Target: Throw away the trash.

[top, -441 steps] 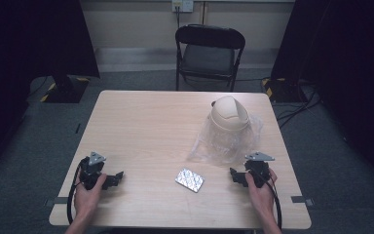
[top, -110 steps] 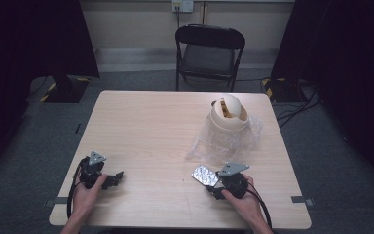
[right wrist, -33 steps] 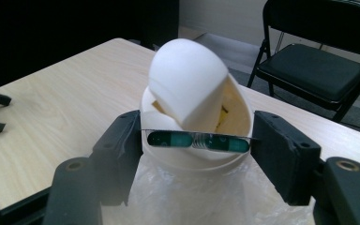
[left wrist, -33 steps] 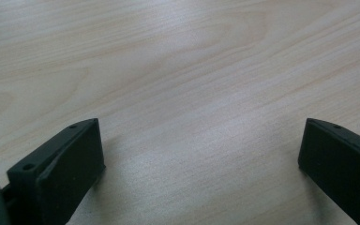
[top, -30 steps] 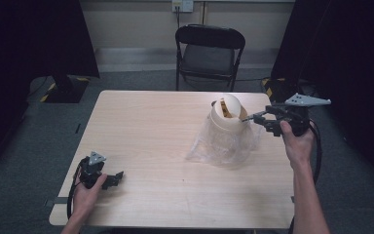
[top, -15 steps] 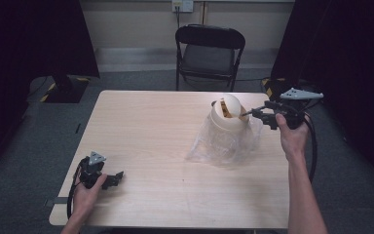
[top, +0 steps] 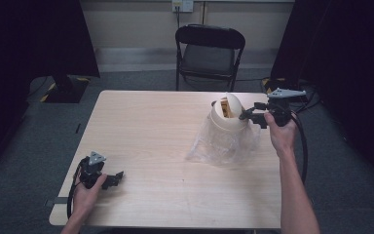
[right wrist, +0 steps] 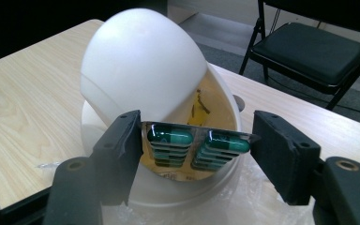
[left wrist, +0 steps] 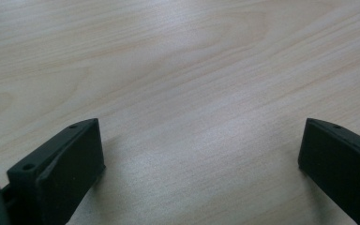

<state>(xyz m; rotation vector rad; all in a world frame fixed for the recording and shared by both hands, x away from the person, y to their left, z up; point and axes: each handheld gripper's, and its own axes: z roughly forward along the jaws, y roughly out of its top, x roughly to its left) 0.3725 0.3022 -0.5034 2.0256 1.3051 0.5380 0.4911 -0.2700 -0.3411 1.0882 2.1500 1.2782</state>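
Right tool [right wrist: 196, 140], held up at right of centre in the high view, jaws clamped on a blister pack of green capsules [right wrist: 198, 149] by its two side edges. Pack is level, sitting in the mouth of a white swing-lid bin [right wrist: 143, 79]; lid tipped open, tan interior showing behind the pack. Bin stands on crumpled clear plastic bag [top: 224, 146] on the worktop [top: 151, 131], upper right of centre. Left tool [left wrist: 197, 164] at lower left of the high view, resting on bare wood, jaws wide apart, holding nothing. Black folding chair [top: 209, 53] beyond the far edge.
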